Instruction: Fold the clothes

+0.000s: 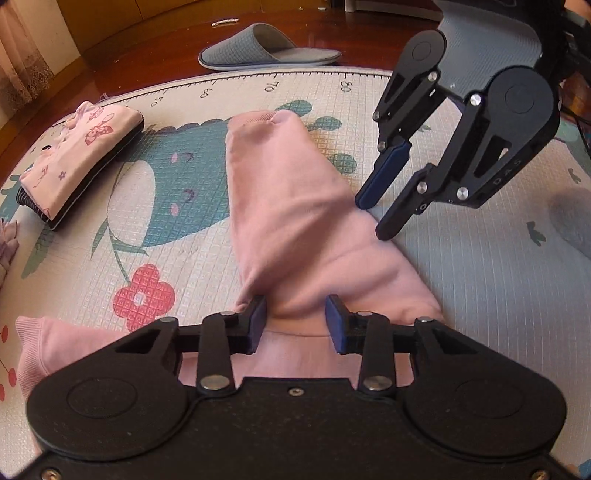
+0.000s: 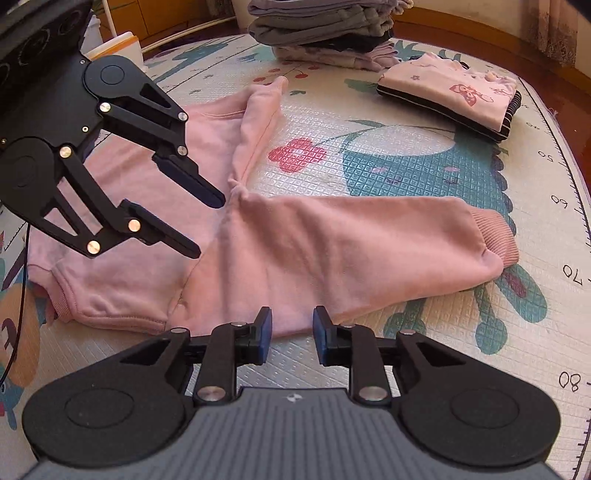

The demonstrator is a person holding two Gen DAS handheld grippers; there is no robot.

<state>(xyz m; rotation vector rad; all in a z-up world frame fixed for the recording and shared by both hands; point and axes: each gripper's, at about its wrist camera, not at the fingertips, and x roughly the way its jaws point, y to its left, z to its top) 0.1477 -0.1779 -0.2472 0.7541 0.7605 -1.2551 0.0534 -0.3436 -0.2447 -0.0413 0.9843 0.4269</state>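
Play mat (image 2: 369, 110) under pink sweatshirt (image 2: 295, 243)

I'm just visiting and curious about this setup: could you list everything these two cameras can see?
pink sweatshirt: one, pink, spread on the mat, one sleeve stretched out.
play mat: one, pale with cartoon prints, under everything.
folded patterned garment: one, pale pink with bows, on a dark striped piece at the mat's edge.
stack of folded clothes: one pile, grey and lilac, far end of the mat.
slipper: one, grey-blue, on the wooden floor.
left hand-held gripper: one, black with blue pads, open around a fabric ridge.
right hand-held gripper: one, black, blue pads, open at the sweatshirt's edge.
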